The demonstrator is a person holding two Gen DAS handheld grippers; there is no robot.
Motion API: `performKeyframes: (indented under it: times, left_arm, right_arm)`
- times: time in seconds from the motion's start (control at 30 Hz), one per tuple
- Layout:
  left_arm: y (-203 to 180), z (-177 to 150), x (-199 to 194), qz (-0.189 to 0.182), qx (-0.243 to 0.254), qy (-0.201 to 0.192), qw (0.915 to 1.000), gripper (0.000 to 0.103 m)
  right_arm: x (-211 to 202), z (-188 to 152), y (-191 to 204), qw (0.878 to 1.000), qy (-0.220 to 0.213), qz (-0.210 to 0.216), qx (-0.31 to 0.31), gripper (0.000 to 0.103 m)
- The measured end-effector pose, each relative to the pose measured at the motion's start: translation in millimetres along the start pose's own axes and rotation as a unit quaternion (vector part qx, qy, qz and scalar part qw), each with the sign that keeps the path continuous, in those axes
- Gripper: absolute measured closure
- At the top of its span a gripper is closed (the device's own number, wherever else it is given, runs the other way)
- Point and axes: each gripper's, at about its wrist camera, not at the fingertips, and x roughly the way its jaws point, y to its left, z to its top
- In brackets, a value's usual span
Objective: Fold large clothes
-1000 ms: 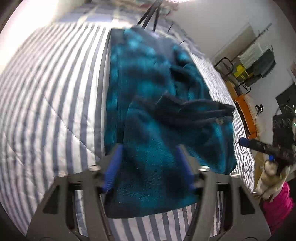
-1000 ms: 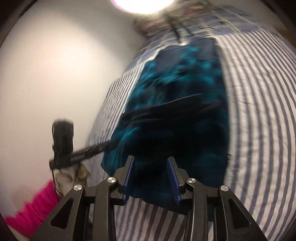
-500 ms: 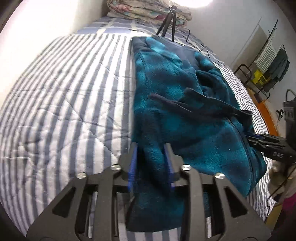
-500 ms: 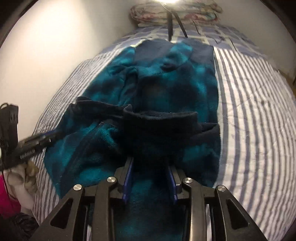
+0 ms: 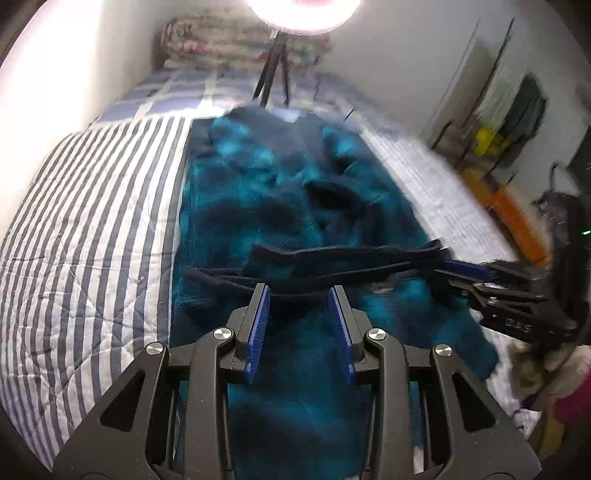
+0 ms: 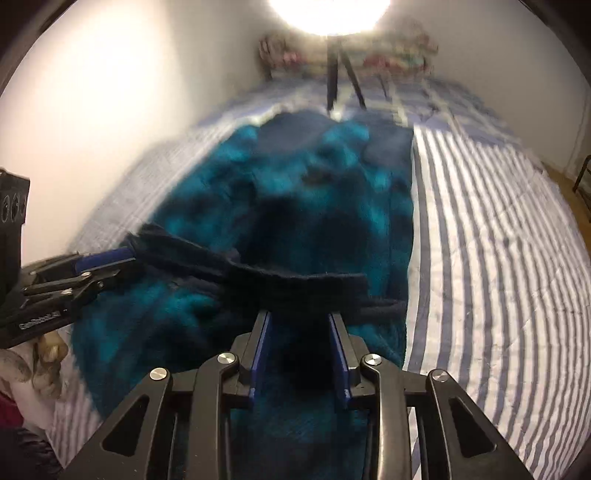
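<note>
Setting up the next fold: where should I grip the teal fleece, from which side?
Grip the dark band near its two ends, coming from the near edge of the striped bed: it runs crosswise, lifted clear of the teal fleece lying flat beyond.

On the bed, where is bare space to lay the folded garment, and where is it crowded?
Free: the striped bedspread between the wall and the teal fleece garment, and the wide striped stretch on its other side. Crowded: the head of the bed, with the tripod and folded quilts.

Striped quilt point(image 5: 92, 236), tripod point(image 5: 271, 70), lamp point(image 5: 303, 14).
</note>
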Motion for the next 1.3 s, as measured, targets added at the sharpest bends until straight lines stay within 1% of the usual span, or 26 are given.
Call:
performKeyframes:
  times: [0.03,0.07,0.1,0.13,0.2,0.23,0.27,0.3,0.33,0.37,0.4,0.43,0.47,0.5,0.57,0.63,0.73,0.77,0.83,0.87,0.97,1.03,1.13,1.2,1.3]
  left_arm:
    - [1,-2,12,0.009,0.002,0.018,0.9998,0.068]
    - [4,-6,25,0.008,-0.001,0.036,0.9993,0.068]
    - [5,-8,31,0.005,-0.002,0.037,0.9993,0.068]
    - [5,-11,32,0.003,0.002,0.026,0.9996,0.068]
    - [3,-12,30,0.006,0.010,0.026,0.9996,0.068]
    - [4,-11,30,0.001,0.007,0.029,0.9995,0.068]
    - [7,-7,27,-0.012,-0.001,0.037,0.9992,0.068]
    - [9,-3,25,-0.022,-0.004,0.045,0.9987,0.068]
    - [12,2,20,-0.035,-0.008,0.048,0.9982,0.068]
    - [18,10,9,-0.058,-0.015,0.039,0.9974,0.068]
    - [22,19,1,-0.062,-0.017,0.028,0.9975,0.068]
    - [26,30,-5,-0.061,-0.018,0.015,0.9979,0.064]
    - [34,43,-13,-0.060,-0.021,-0.003,0.9980,0.056]
    - [40,54,-15,-0.059,-0.022,-0.012,0.9979,0.053]
    - [59,78,-14,-0.053,-0.025,-0.022,0.9981,0.053]
    - [81,99,1,-0.058,-0.045,-0.010,0.9972,0.053]
    - [119,129,36,-0.070,-0.100,0.003,0.9925,0.053]
    - [130,137,49,-0.076,-0.117,0.007,0.9902,0.053]
    - [149,145,71,-0.098,-0.145,0.022,0.9843,0.048]
    - [160,151,89,-0.109,-0.167,0.031,0.9795,0.048]
    - [175,162,127,-0.128,-0.194,0.048,0.9714,0.048]
    - [178,170,148,-0.134,-0.198,0.057,0.9694,0.048]
    - [178,179,168,-0.132,-0.190,0.061,0.9710,0.048]
    - [179,190,177,-0.135,-0.178,0.052,0.9734,0.048]
    - [175,208,191,-0.133,-0.161,0.055,0.9764,0.048]
  right_arm:
    - [8,-2,-2,1.000,0.010,0.000,-0.003,0.074]
    - [10,-3,-3,1.000,0.010,0.001,-0.007,0.074]
    - [10,-5,-3,1.000,0.008,0.001,-0.011,0.074]
    - [11,-5,-3,1.000,0.011,0.002,-0.011,0.074]
    - [10,-1,-4,1.000,0.022,0.005,-0.016,0.074]
    - [7,3,-6,0.999,0.032,0.014,-0.012,0.073]
    - [2,6,-9,0.999,0.037,0.028,-0.004,0.073]
    - [-4,9,-14,0.998,0.037,0.045,0.007,0.072]
    - [-16,13,-23,0.997,0.024,0.073,0.026,0.069]
    - [-26,15,-28,0.995,0.008,0.090,0.038,0.061]
    - [-37,19,-37,0.993,-0.010,0.105,0.048,0.056]
    - [-44,24,-45,0.992,-0.024,0.112,0.054,0.049]
    - [-51,31,-58,0.990,-0.038,0.118,0.064,0.046]
    - [-54,37,-70,0.989,-0.045,0.120,0.075,0.046]
    - [-53,49,-95,0.986,-0.052,0.121,0.103,0.046]
    - [-45,61,-123,0.980,-0.058,0.127,0.140,0.046]
    - [-19,80,-160,0.970,-0.067,0.134,0.190,0.046]
    - [-10,86,-167,0.968,-0.068,0.136,0.199,0.046]
    - [9,95,-178,0.965,-0.069,0.137,0.215,0.046]
    - [19,99,-183,0.963,-0.069,0.139,0.222,0.046]
    - [50,114,-191,0.960,-0.061,0.149,0.228,0.045]
    - [68,125,-191,0.960,-0.051,0.157,0.225,0.043]
    - [92,140,-192,0.962,-0.043,0.163,0.217,0.039]
    - [109,151,-194,0.962,-0.037,0.163,0.215,0.039]
    - [122,165,-199,0.958,-0.049,0.175,0.223,0.039]
